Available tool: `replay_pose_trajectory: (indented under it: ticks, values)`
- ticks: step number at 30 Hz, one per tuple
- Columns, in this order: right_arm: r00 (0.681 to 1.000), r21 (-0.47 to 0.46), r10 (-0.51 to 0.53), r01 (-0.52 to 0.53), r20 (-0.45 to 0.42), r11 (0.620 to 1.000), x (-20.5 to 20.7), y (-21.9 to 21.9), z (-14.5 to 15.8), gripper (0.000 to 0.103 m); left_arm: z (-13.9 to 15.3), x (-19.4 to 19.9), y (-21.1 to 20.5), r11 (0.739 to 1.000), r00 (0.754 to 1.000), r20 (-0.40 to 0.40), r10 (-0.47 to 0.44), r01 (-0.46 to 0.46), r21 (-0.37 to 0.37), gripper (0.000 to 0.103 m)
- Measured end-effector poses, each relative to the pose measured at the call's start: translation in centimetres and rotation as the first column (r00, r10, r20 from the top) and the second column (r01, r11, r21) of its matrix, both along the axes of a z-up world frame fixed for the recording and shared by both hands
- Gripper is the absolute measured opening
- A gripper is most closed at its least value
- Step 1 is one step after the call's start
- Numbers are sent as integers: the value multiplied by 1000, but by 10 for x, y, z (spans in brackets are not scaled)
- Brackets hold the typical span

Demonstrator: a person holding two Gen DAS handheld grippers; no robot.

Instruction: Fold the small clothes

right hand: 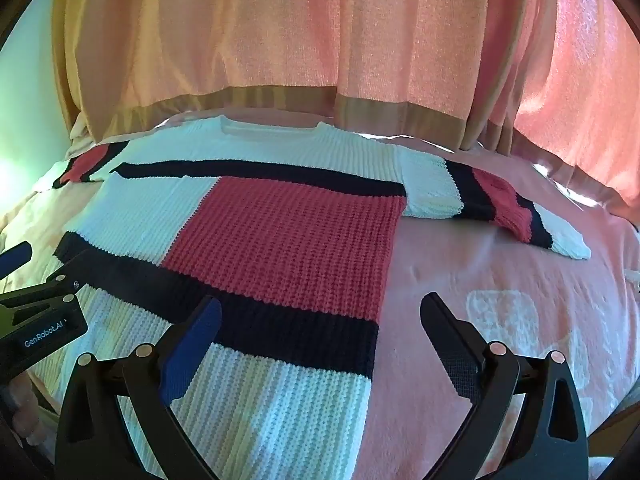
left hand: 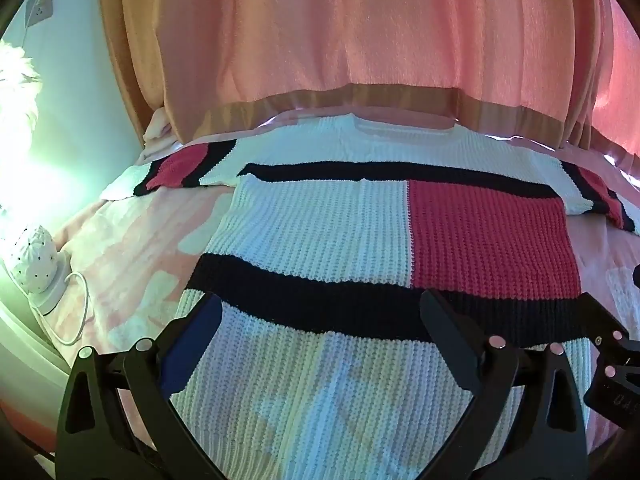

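I am viewing a white chunky-knit sweater with navy bands and a red block (left hand: 320, 240), which is lying flat and face up on a bed covered with a pink patterned blanket (right hand: 500, 280). The sweater's neckline is pointing toward the salmon-pink curtains with a tan hem band (left hand: 360, 40), which are hanging just beyond its collar. Both sleeves are lying spread outward from the sweater's body; the striped sleeve (right hand: 500, 204) on the red-block side is resting on the blanket, angled away from the body.

I am holding the left claw (left hand: 320, 320) above the sweater's lower hem area, its black fingers spread wide apart and pinching nothing. The white ribbed panel and the lower navy band are showing between the fingers.

I am holding the right claw (right hand: 320, 320) over the sweater's side edge below the red block, also spread wide and gripping nothing. Its blue-padded finger (right hand: 192, 344) is sitting over the knit, while the opposite black finger is sitting over bare blanket just beside the sweater. Whether either claw is touching the fabric, I cannot tell.

To the far side of the sweater from the red block, a white perforated egg-shaped lamp with a white cord (left hand: 34, 260) is standing beside the bed near a pale green wall (left hand: 80, 80).
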State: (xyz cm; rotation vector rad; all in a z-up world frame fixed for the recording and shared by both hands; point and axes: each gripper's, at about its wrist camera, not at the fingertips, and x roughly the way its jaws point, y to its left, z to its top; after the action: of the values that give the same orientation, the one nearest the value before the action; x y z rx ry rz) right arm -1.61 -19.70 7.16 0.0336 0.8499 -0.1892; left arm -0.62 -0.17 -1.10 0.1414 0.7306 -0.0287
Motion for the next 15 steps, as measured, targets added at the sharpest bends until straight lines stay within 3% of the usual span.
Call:
replay_pose_trajectory:
  ticks: [15]
  values:
    - [1000, 1, 1, -1, -2, 1000, 0, 3, -1, 98, -2, 1, -7, 1000, 1000, -2, -5, 5, 16, 97]
